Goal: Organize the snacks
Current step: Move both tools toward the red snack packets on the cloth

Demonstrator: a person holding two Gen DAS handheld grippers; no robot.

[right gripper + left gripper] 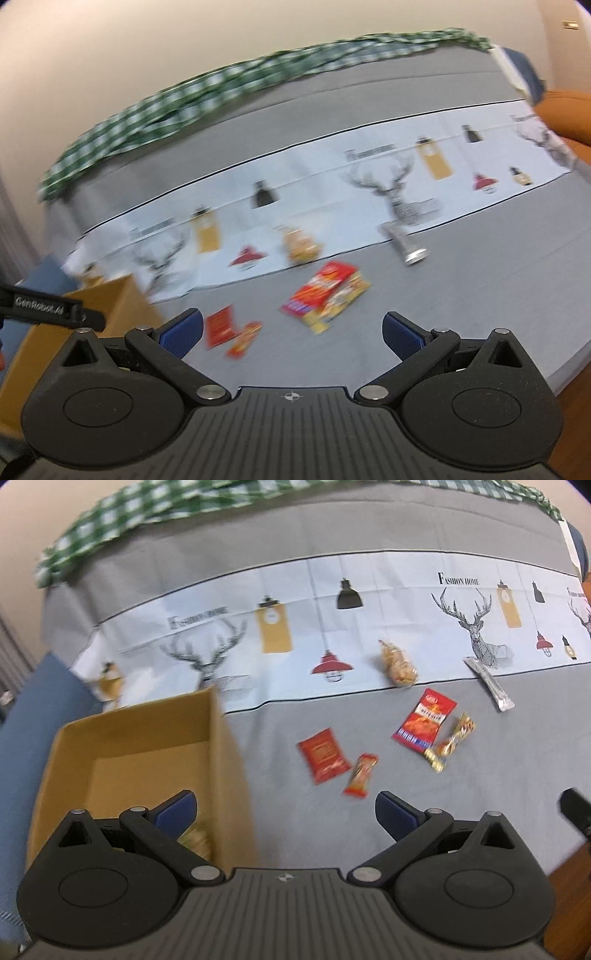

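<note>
Several snack packets lie on the grey tablecloth: a flat red packet, a small orange bar, a larger red packet, a yellow wrapper, a clear bag of biscuits and a silver stick. An open cardboard box stands at the left with one snack inside. My left gripper hangs open over the box's right wall. My right gripper is open above the cloth, the red packet and orange bar just ahead of its left finger.
A white printed band with deer and lamps crosses the cloth. A green checked cloth lies along the far edge. The other gripper's black tip shows at the right. An orange seat stands beyond the table's right end.
</note>
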